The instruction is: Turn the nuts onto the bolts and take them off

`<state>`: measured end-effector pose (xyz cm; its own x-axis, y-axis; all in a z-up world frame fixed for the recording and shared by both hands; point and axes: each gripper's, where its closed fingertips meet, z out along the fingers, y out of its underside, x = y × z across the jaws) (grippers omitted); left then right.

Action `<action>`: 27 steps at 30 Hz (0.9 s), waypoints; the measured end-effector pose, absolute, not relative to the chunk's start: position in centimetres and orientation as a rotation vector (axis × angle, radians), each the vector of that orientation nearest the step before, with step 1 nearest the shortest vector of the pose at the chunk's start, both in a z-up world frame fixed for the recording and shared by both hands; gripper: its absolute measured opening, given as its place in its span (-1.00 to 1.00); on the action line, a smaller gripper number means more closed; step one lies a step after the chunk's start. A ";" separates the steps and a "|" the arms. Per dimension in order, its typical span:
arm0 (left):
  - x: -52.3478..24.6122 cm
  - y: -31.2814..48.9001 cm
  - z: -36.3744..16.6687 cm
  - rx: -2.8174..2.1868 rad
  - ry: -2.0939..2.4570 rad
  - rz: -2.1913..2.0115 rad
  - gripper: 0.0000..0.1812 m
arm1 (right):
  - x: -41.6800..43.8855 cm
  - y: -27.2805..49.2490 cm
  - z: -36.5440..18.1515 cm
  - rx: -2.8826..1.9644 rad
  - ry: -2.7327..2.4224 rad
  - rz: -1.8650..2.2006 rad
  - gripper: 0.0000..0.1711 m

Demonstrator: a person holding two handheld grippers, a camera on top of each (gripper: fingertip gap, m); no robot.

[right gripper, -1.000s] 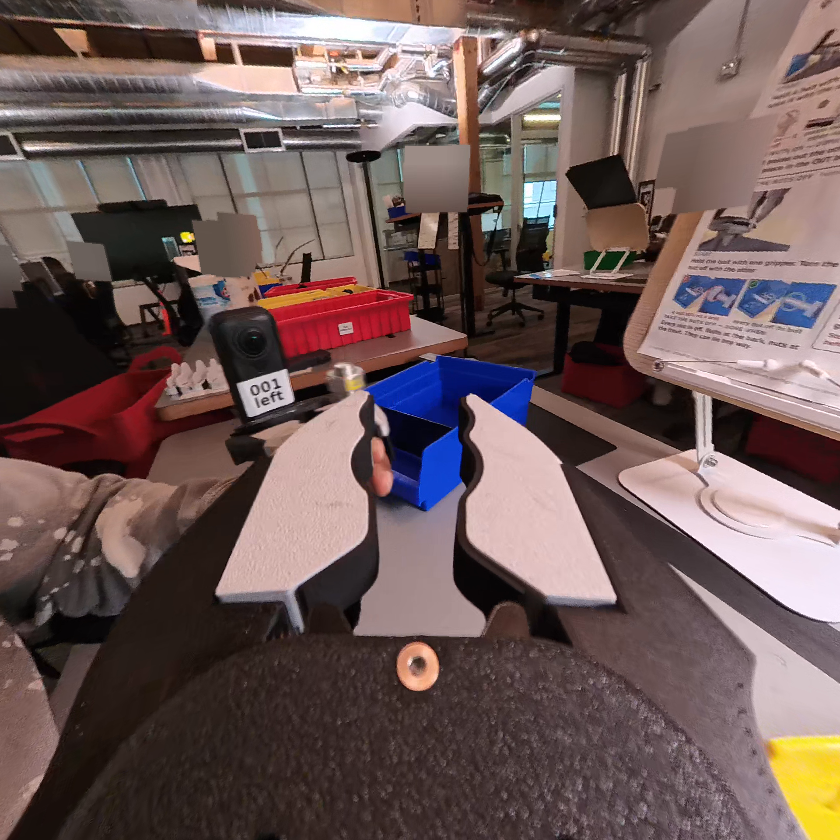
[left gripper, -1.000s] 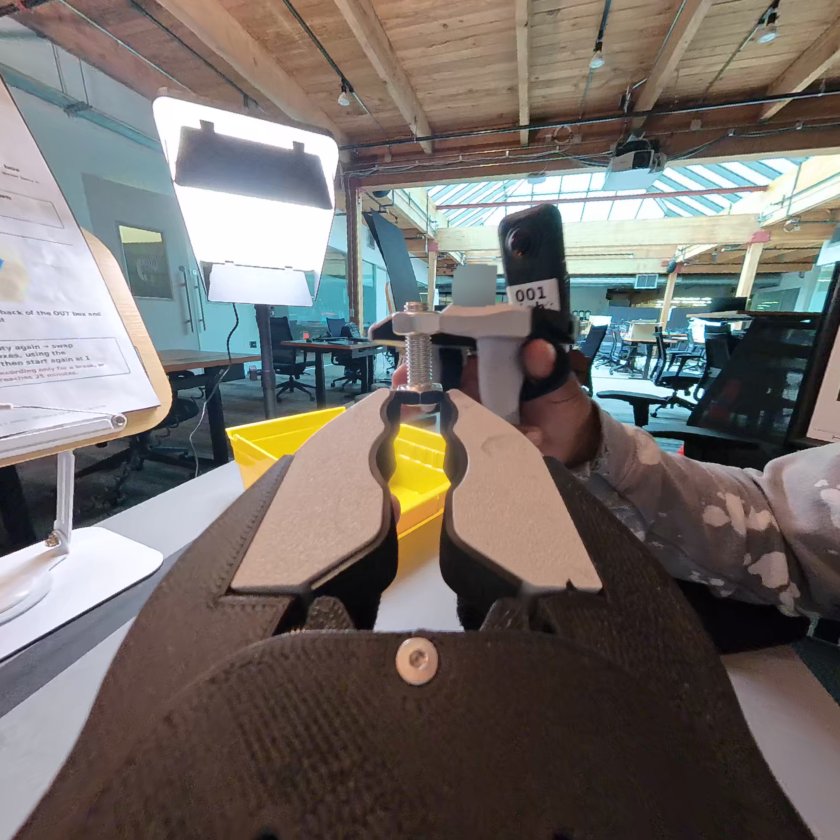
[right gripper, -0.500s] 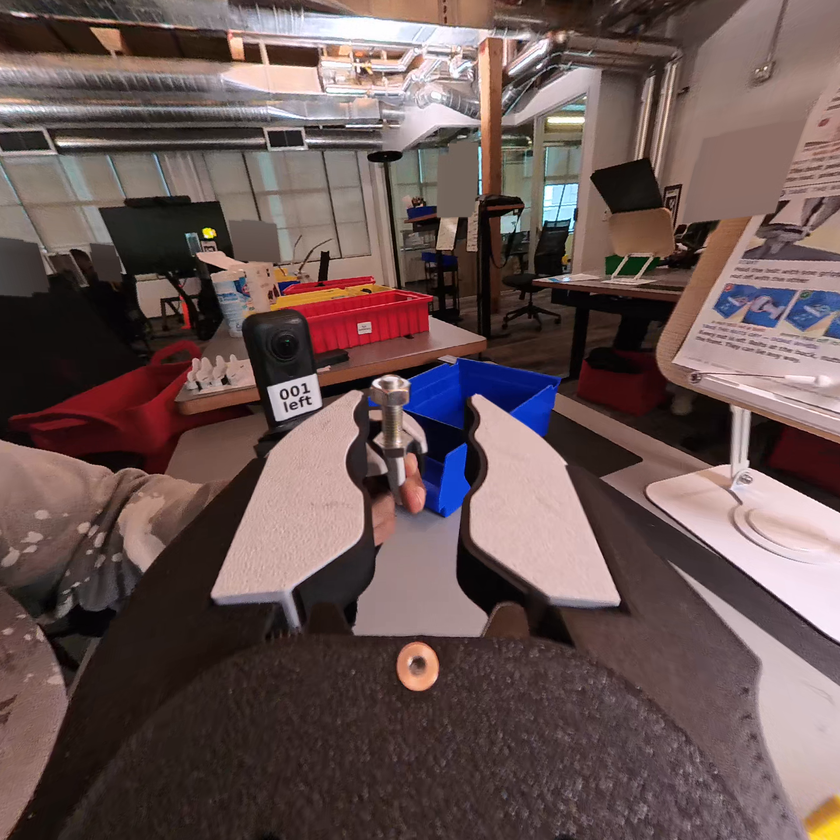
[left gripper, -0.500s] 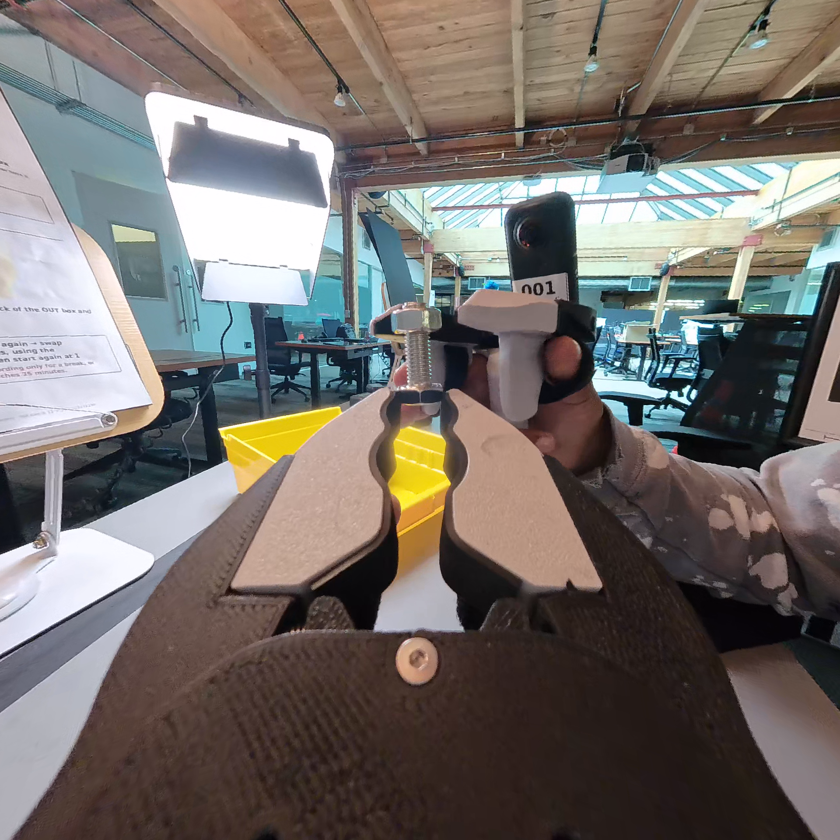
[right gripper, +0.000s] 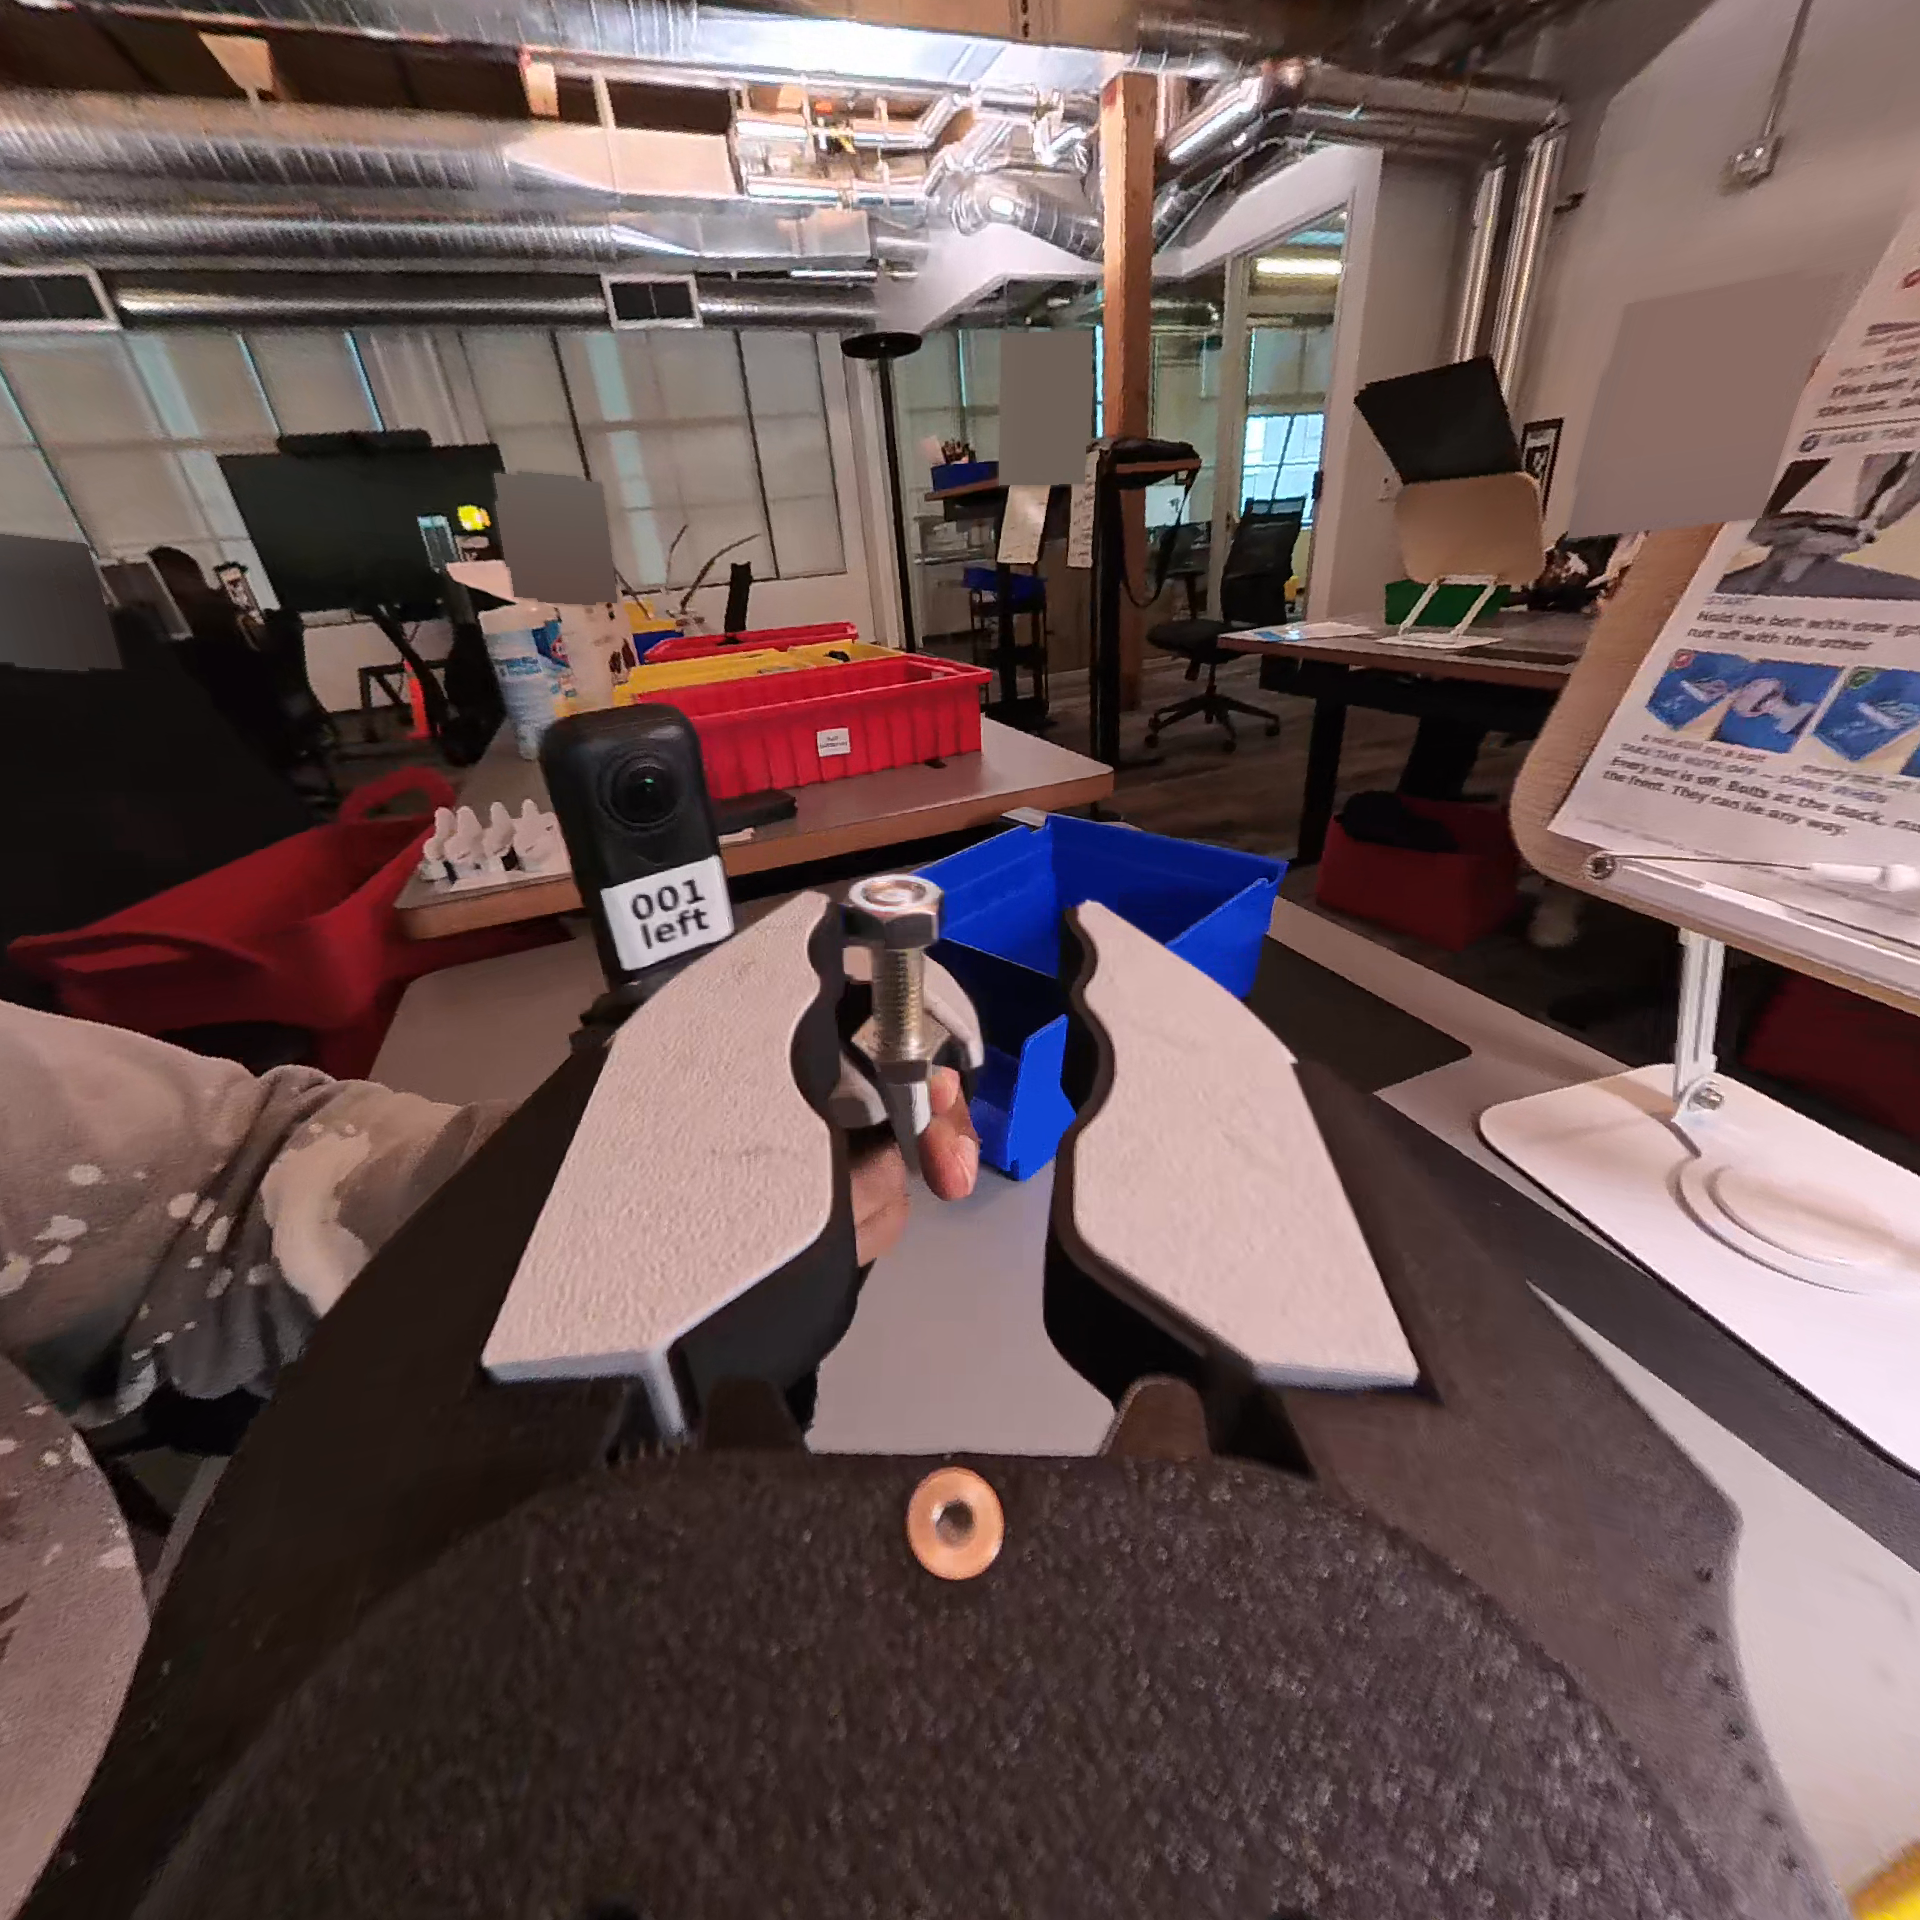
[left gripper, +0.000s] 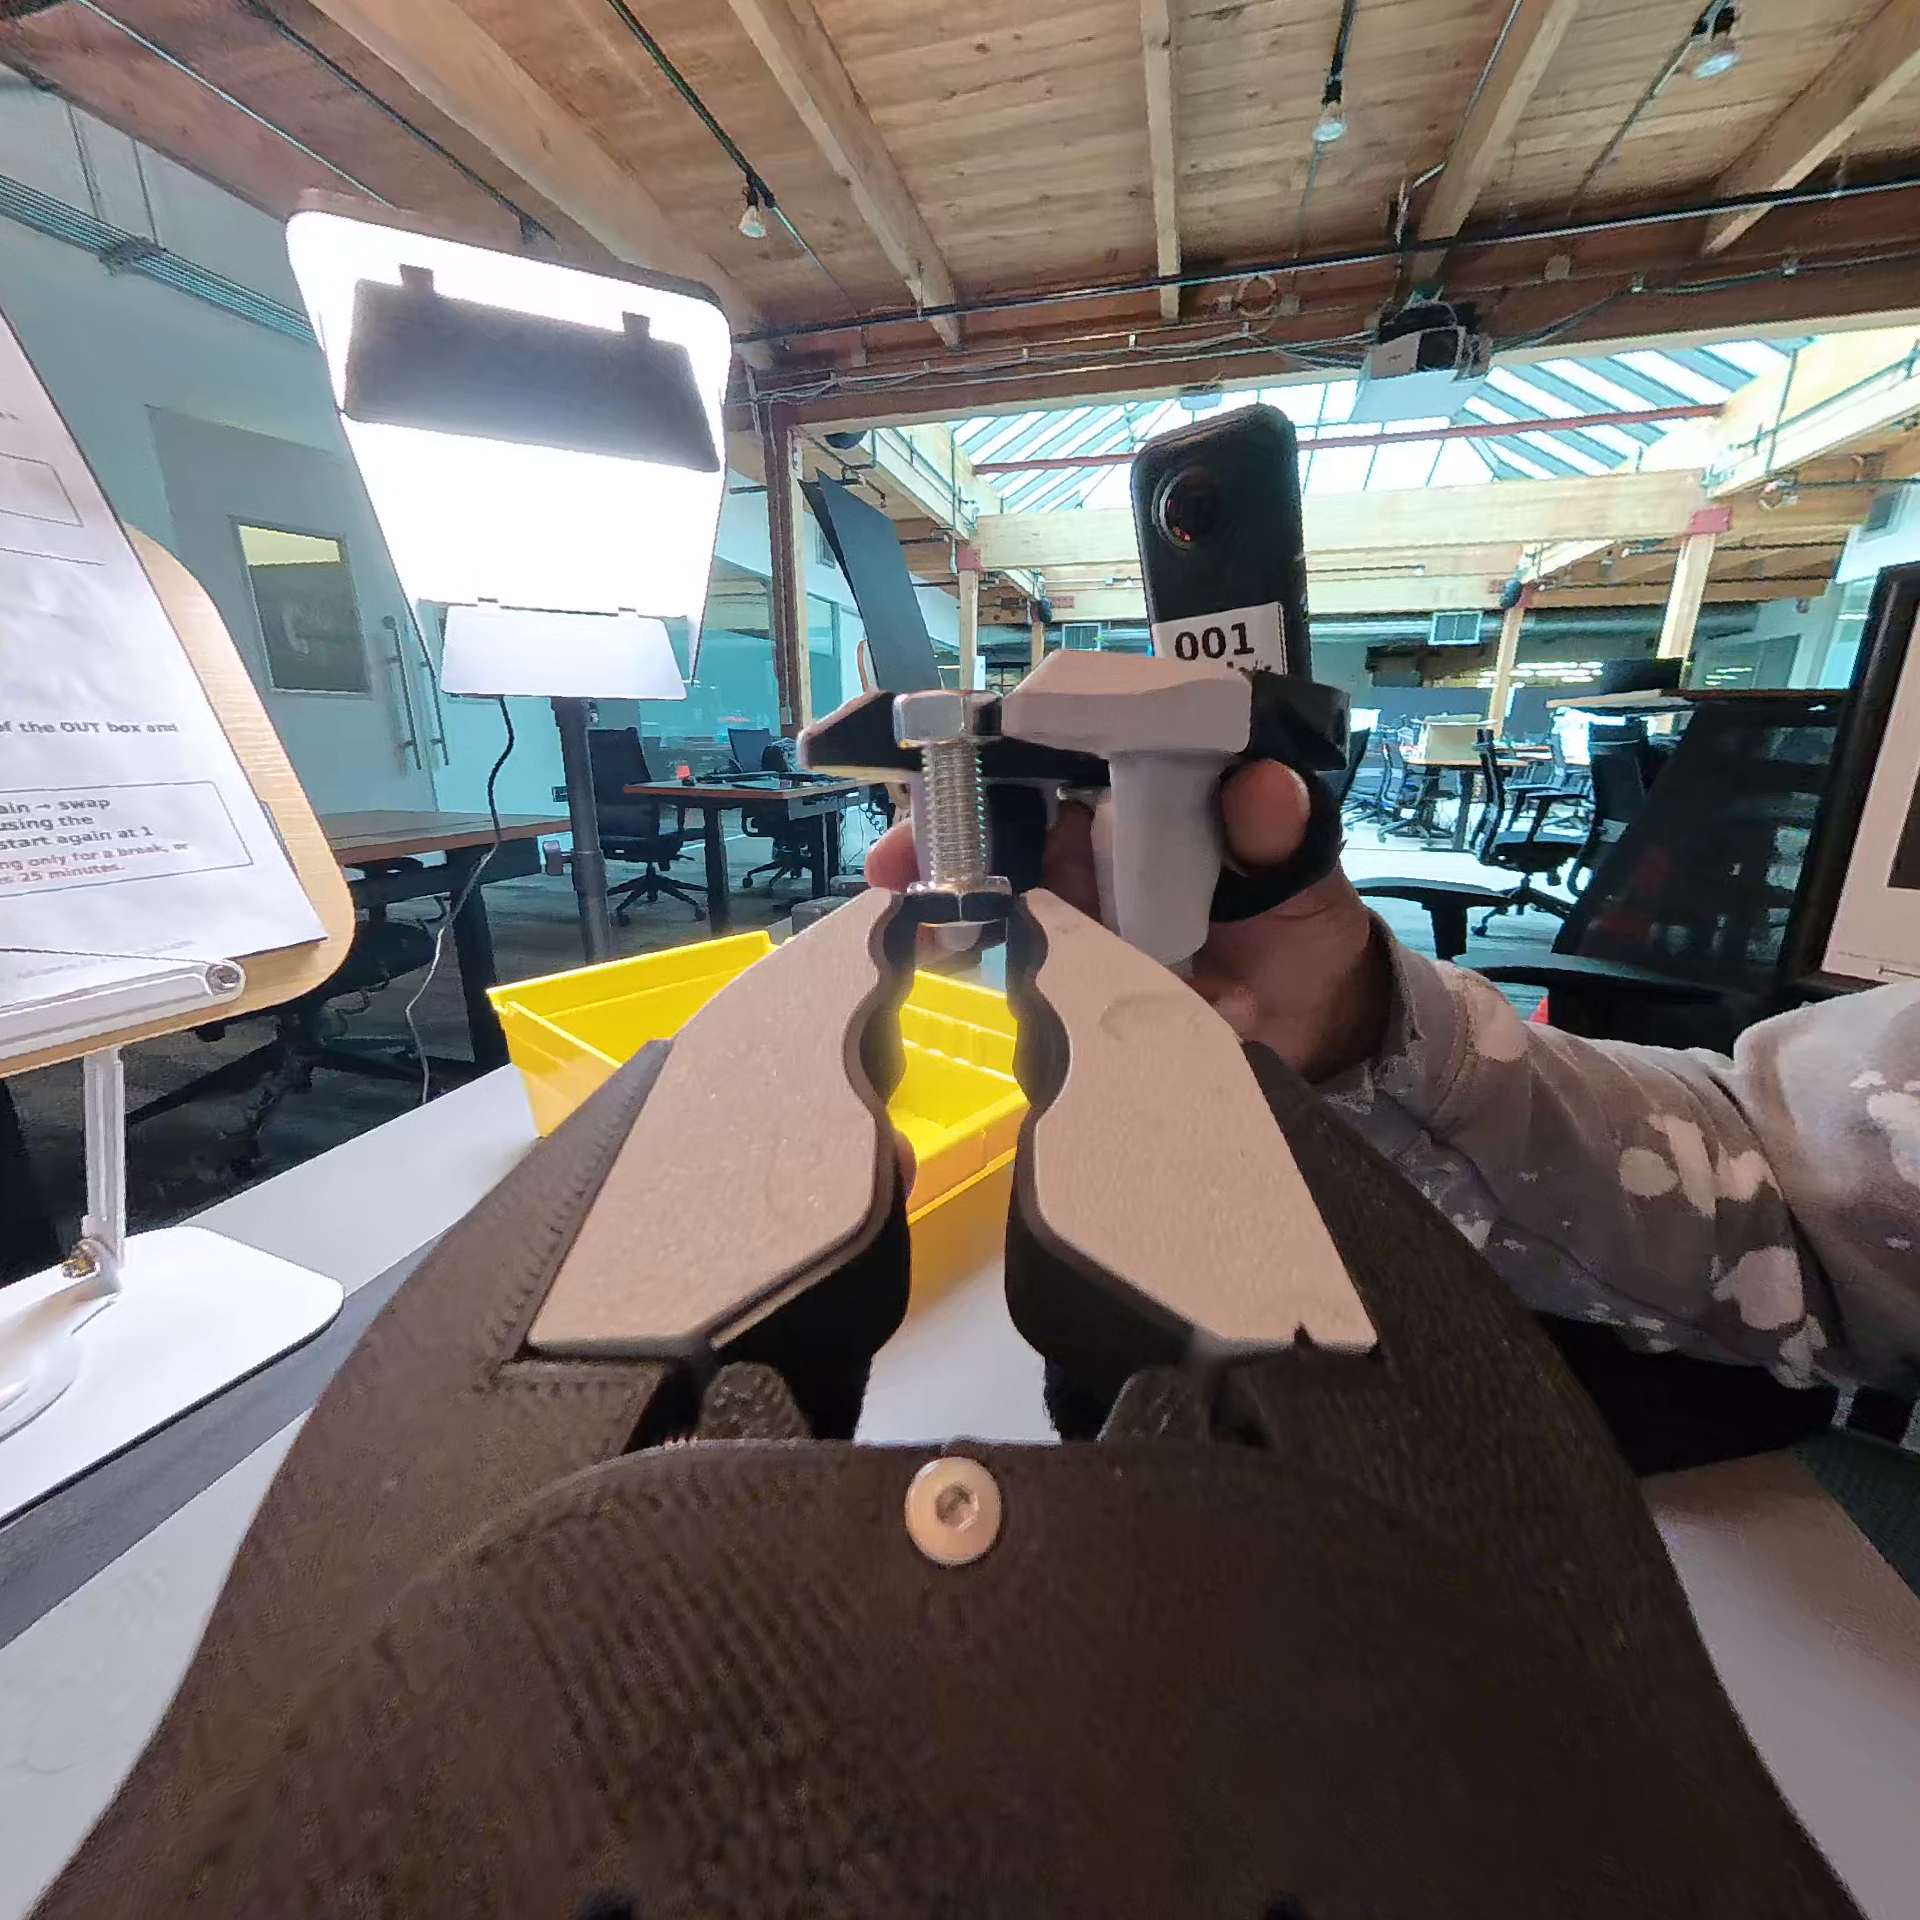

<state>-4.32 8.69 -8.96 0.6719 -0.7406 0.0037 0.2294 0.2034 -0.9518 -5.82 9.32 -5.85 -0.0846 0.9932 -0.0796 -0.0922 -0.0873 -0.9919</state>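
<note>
The left gripper [left gripper: 954, 914] is nearly closed, its tips clamped on the nut [left gripper: 957, 900] threaded low on the upright bolt [left gripper: 953, 798]. The right gripper [right gripper: 948, 940] stands wide open around the bolt's hex head, apparently not gripping it. Beyond, on the surface [left gripper: 343, 1226], stand a yellow bin [left gripper: 613, 1029] and a blue bin [right gripper: 1132, 894]; no contents are visible in either.
</note>
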 end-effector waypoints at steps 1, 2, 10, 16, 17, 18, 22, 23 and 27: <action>-4.4 8.7 -8.9 -1.184 0.511 -0.725 -0.80 | -5.8 9.6 -5.8 -1.158 -1.149 1.368 -0.52; -4.7 8.7 -8.7 -1.175 0.495 -0.745 -0.80 | -5.6 10.0 -5.7 -1.158 -1.134 1.374 -0.53; -4.7 8.7 -8.8 -1.175 0.505 -0.734 -0.80 | -5.4 9.4 -5.3 -1.142 -1.135 1.388 -0.54; -5.1 8.4 -8.1 -1.152 0.495 -0.749 -0.80 | -4.5 12.1 -5.1 -1.179 -1.026 1.359 -0.69; -5.2 8.4 -8.0 -1.151 0.496 -0.740 -0.80 | -4.3 12.2 -5.1 -1.179 -1.034 1.363 -0.66; -5.3 8.4 -8.0 -1.154 0.492 -0.742 -0.80 | -4.3 11.9 -5.0 -1.178 -1.050 1.372 -0.60; -4.7 8.7 -8.8 -1.177 0.503 -0.740 -0.80 | -5.4 9.6 -5.2 -1.137 -1.124 1.379 -0.55; -4.5 8.7 -8.8 -1.176 0.509 -0.740 -0.80 | -5.6 9.3 -5.4 -1.137 -1.134 1.378 -0.55; -4.9 8.4 -8.3 -1.156 0.500 -0.763 -0.80 | -4.8 11.3 -5.1 -1.175 -1.059 1.367 -0.72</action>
